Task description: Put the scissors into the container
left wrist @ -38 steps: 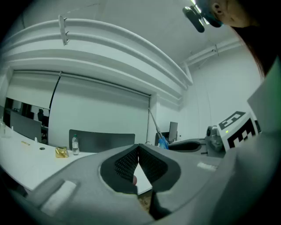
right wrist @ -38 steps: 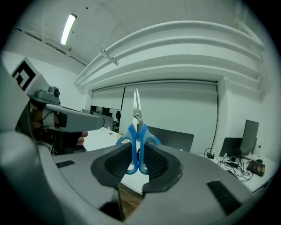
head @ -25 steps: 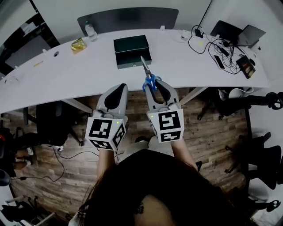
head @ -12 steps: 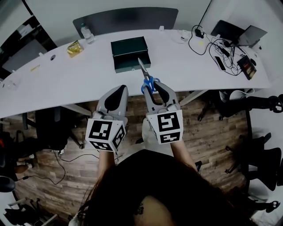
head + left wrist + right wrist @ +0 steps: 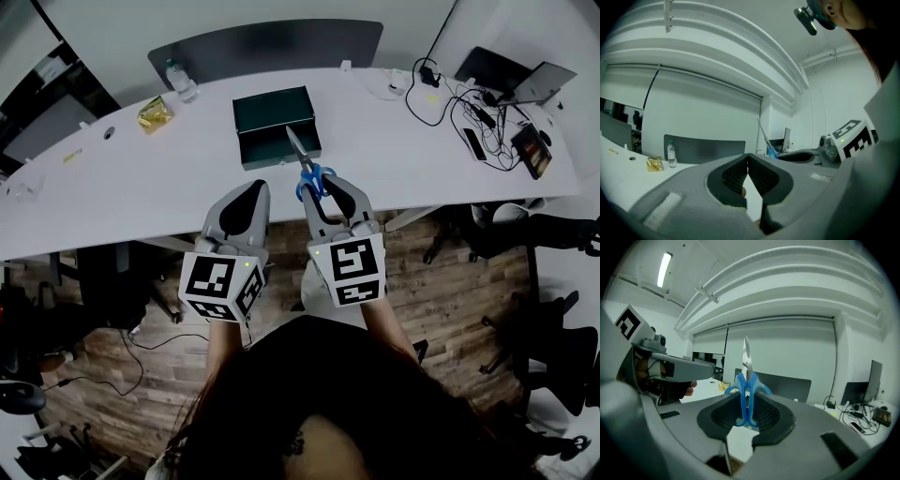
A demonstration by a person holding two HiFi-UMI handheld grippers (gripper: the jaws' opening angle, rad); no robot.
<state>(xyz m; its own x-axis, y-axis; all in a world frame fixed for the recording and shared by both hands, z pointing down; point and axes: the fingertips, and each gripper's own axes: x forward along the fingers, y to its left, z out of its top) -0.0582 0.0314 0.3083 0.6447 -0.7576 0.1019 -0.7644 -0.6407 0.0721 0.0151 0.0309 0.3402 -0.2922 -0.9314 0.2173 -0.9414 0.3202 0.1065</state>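
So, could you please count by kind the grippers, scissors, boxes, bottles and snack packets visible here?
grey two-jaw grippers: 2, the left gripper and the right gripper
blue-handled metal scissors: 1
dark green rectangular box: 1
clear plastic water bottle: 1
gold foil snack packet: 1
Total: 6

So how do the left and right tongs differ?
Left tongs are shut, pads touching, empty; right tongs stand apart, clamped on the scissors by the blue handles. Nothing sticks out of left tongs; from right tongs the blades point toward the container. Both are grey, side by side near the table edge.
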